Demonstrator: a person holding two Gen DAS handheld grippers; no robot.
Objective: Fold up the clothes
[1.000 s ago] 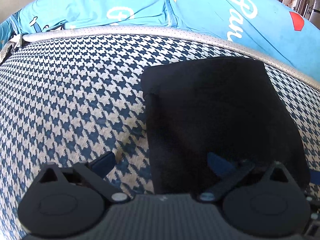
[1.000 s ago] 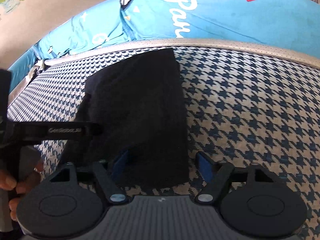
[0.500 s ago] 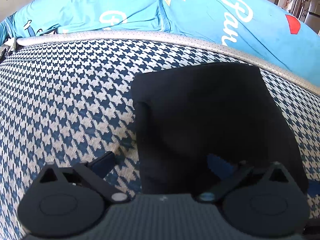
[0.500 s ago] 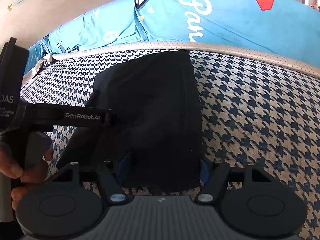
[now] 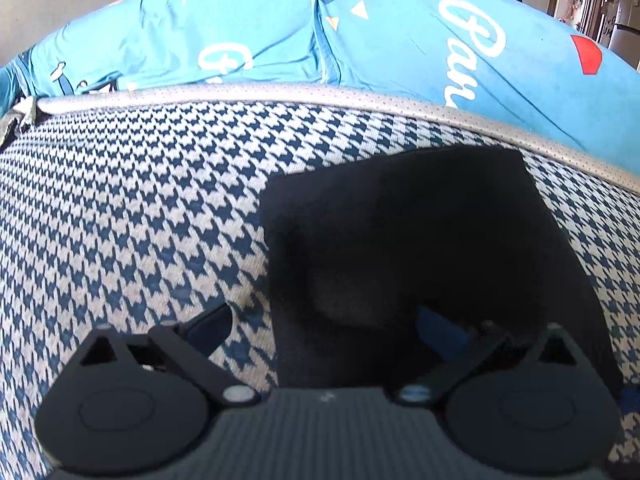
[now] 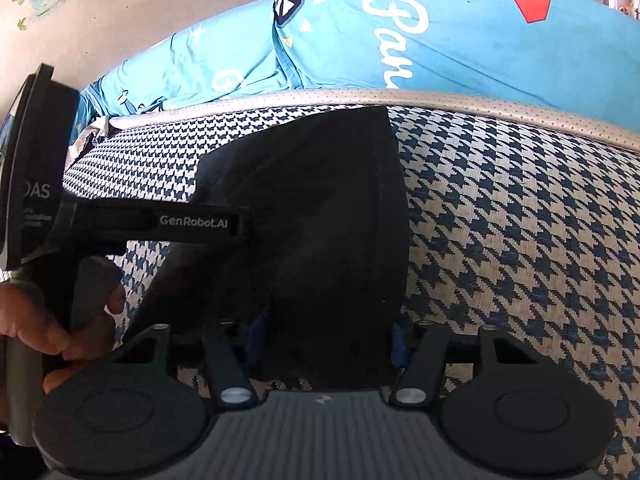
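Observation:
A black folded garment [image 5: 404, 232] lies flat on the houndstooth cushion [image 5: 132, 208]. My left gripper [image 5: 326, 326] is open at the garment's near left corner. Its left finger [image 5: 212, 322] is over bare cushion and its right finger [image 5: 438, 326] is against the black cloth. My right gripper [image 6: 328, 338] is open at the same garment [image 6: 320, 208], whose near right edge lies between its blue pads. In the right wrist view a left gripper finger [image 6: 192, 222] reaches in over the cloth, held by a hand [image 6: 44, 328].
A grey piped edge [image 5: 280, 94] borders the cushion at the back. Behind it lies bright blue printed fabric [image 5: 400, 40]. Bare houndstooth cushion extends to the left of the garment and to its right [image 6: 520, 220].
The right gripper has pushed forward so the garment's near edge now lies between its fingers, which have narrowed a little. The left gripper has shifted slightly right toward the cloth's corner.

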